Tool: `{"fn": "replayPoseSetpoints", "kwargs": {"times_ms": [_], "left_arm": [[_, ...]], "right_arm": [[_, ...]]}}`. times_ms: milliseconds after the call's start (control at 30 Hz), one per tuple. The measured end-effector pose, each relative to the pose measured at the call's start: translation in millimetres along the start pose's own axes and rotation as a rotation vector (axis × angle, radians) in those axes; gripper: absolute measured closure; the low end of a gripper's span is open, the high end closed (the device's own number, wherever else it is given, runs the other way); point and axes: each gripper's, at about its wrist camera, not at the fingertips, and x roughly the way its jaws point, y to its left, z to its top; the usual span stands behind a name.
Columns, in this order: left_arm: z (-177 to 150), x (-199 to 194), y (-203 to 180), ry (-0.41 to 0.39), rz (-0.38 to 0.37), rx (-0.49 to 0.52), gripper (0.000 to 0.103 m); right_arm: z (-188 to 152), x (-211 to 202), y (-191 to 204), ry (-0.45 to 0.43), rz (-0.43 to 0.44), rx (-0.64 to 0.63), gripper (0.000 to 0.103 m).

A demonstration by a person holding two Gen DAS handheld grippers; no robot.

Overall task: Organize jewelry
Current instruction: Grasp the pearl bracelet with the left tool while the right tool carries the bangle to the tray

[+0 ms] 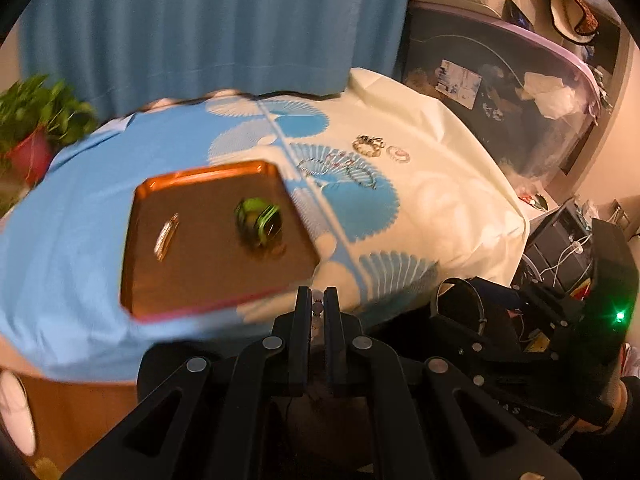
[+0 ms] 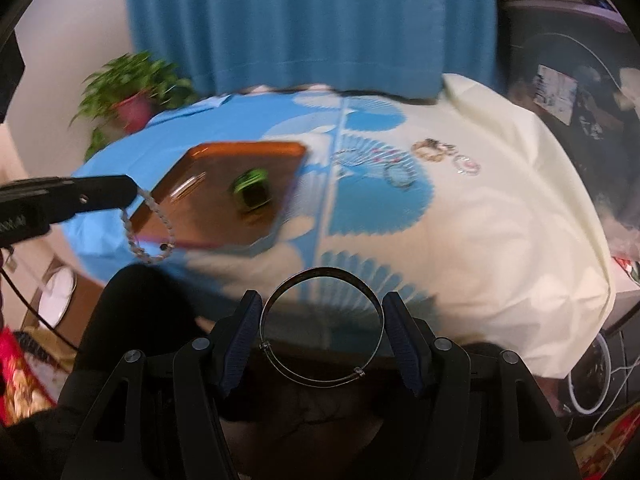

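Left wrist view: looks forward and steeply down along the left gripper, from just off the near edge of the cloth-covered worktop, with the right gripper at lower right. Right wrist view: same downward slant from a little further right, its own gripper in the foreground and the left gripper entering from the left edge. Both views share the orange tray, the blue curtain and the potted plant.
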Motion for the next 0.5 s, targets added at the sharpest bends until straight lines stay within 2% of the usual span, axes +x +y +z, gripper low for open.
{"fn": "replayPoseSetpoints", "kwargs": {"times_ms": [200, 500], "left_arm": [[-23.2, -15.8, 2.8, -0.019, 0.028, 0.0, 0.1], [-25.2, -26.4, 12.8, -0.046, 0.027, -0.022, 0.1]], "right_arm": [[-21.0, -17.7, 34.4, 0.005, 0.023, -0.07, 0.041], [-20.7, -18.8, 51.4, 0.01, 0.029, -0.12, 0.041]]}}
